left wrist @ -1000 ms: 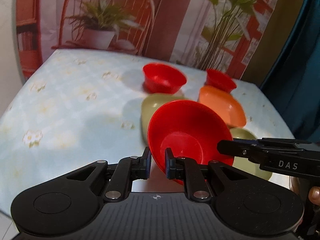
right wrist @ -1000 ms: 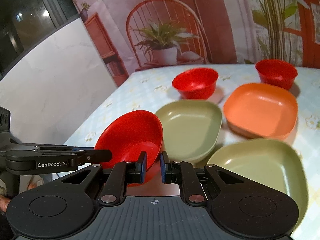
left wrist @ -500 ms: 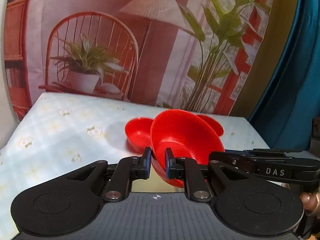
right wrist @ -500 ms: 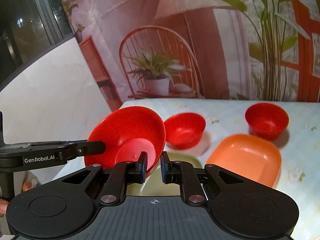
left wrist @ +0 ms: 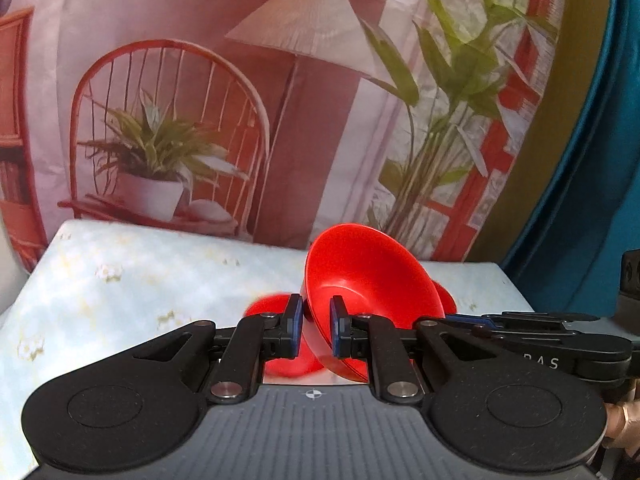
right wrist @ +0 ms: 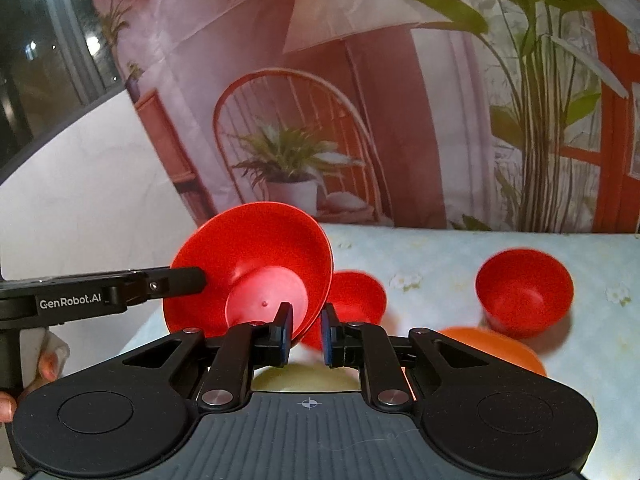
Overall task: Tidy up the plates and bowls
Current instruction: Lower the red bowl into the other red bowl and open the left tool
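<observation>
A large red bowl (left wrist: 372,276) is held in the air, tilted, by both grippers at once. My left gripper (left wrist: 316,330) is shut on its near rim. My right gripper (right wrist: 305,334) is shut on the opposite rim of the same bowl (right wrist: 256,264). Each gripper shows in the other's view, the right one in the left wrist view (left wrist: 532,340) and the left one in the right wrist view (right wrist: 120,292). Below, on the table, stand a small red bowl (right wrist: 354,300), another red bowl (right wrist: 524,292), an orange plate (right wrist: 496,348) and a green plate (right wrist: 304,378).
The table (left wrist: 120,292) has a pale floral cloth and ends at a printed backdrop of a chair, lamp and plants (left wrist: 240,120). A teal curtain (left wrist: 592,200) hangs at the right. A white wall (right wrist: 88,200) stands at the left.
Both grippers have lifted the large red bowl higher and moved it farther over the table. The plates have dropped toward the bottom of both views.
</observation>
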